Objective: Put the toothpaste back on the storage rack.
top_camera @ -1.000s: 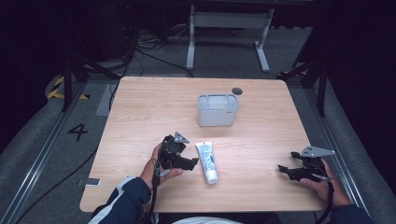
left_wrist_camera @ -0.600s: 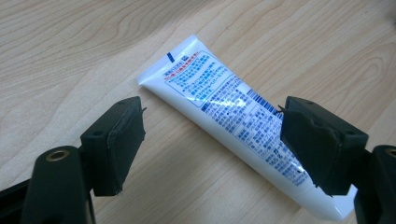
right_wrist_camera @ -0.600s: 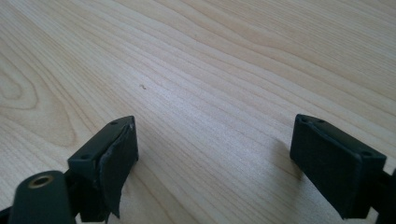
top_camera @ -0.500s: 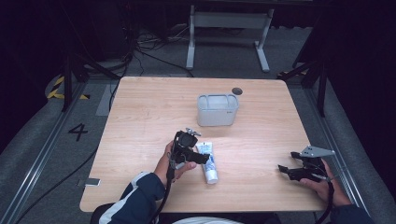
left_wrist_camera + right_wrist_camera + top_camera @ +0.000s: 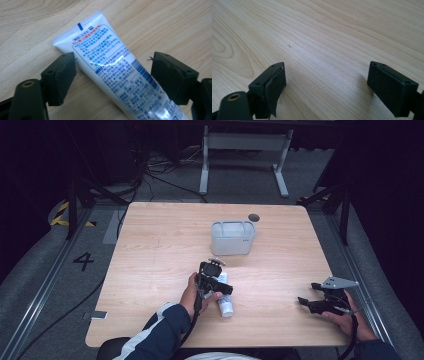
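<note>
A white toothpaste tube (image 5: 112, 65) with blue and red print lies flat on the wooden table (image 5: 160, 250); its capped end (image 5: 226, 308) points toward the person. My left gripper (image 5: 219, 287) is lowered over the tube's flat end, one black jaw on each side (image 5: 113, 61). Its jaws have just opened a little: the left pad sits at the tube's edge and the right pad stands off it. My right gripper (image 5: 306, 302) rests near the table's right front corner, open, with bare wood between its jaws (image 5: 327, 72).
A translucent grey bin (image 5: 232, 245) stands at the middle of the table, just beyond the tube. A small dark disc (image 5: 254, 217) lies behind it near the far edge. A metal stand (image 5: 245, 155) and cables are on the floor beyond the table.
My left gripper has moved right and slightly down, from beside the tube to straddling its flat end. The right gripper has stayed put.
</note>
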The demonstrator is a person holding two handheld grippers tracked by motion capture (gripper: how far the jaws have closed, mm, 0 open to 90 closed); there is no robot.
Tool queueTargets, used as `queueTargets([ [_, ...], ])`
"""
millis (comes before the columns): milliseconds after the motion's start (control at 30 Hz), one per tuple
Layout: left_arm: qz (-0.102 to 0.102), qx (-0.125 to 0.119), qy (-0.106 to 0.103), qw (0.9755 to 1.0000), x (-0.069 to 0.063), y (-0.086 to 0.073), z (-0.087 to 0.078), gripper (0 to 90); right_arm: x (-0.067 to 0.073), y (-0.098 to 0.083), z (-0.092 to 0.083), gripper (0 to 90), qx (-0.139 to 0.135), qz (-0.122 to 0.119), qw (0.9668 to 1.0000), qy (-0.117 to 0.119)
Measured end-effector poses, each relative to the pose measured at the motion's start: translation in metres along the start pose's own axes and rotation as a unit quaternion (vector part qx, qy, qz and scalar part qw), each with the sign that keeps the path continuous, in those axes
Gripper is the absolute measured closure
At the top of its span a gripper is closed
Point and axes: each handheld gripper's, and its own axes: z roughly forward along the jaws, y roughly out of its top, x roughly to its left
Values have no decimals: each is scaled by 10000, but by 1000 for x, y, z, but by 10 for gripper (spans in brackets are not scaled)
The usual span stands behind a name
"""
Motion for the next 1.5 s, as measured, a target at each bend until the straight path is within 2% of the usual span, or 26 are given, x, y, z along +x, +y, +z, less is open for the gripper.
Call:
queueTargets([
  [67, 8, -1, 44, 10000, 1, 1, 2, 194, 0, 0, 0, 158, 0, 0, 10000, 2],
  [167, -99, 52, 46, 9999, 2, 2, 7, 169, 0, 0, 0, 157, 7, -3, 10000, 8],
  [233, 140, 64, 114, 9998, 0, 3, 9, 182, 0, 0, 0, 157, 9, -5, 10000, 16],
  [267, 151, 53, 196, 9997, -2, 4, 10, 187, 0, 0, 0, 157, 9, -4, 10000, 16],
  [333, 300, 91, 332, 9990, -5, 5, 12, 192, 0, 0, 0, 157, 10, -6, 10000, 16],
  [467, 553, 107, 447, 9974, -7, 7, 15, 194, 0, 0, 0, 157, 8, -3, 10000, 10],
  [733, 655, 153, 707, 9952, -16, 8, 17, 243, 0, 0, 0, 157, 7, -2, 10000, 13],
  [833, 732, 99, 686, 9949, -18, 6, 16, 310, 0, 0, 0, 157, 8, 0, 10000, 13],
  [1000, 589, 48, 620, 9963, -16, 4, 13, 394, 0, 0, 0, 157, 8, -1, 10000, 9],
  [1167, 778, 131, 545, 9954, -15, 5, 12, 414, 0, 0, 0, 156, 11, 6, 10000, 15],
  [1267, 1032, 358, 427, 9931, -13, 8, 11, 409, 0, 0, 0, 156, 8, 16, 10000, 17],
  [1333, 1046, 548, 309, 9925, -12, 12, 10, 406, 0, 0, 0, 156, 10, 6, 10000, 14],
  [1367, 1132, 634, 291, 9911, -11, 14, 10, 403, 0, 0, 0, 156, 11, 8, 10000, 20],
  [1500, 1179, 769, 240, 9898, -10, 17, 10, 394, 0, 0, 0, 156, 9, 15, 10000, 17],
])
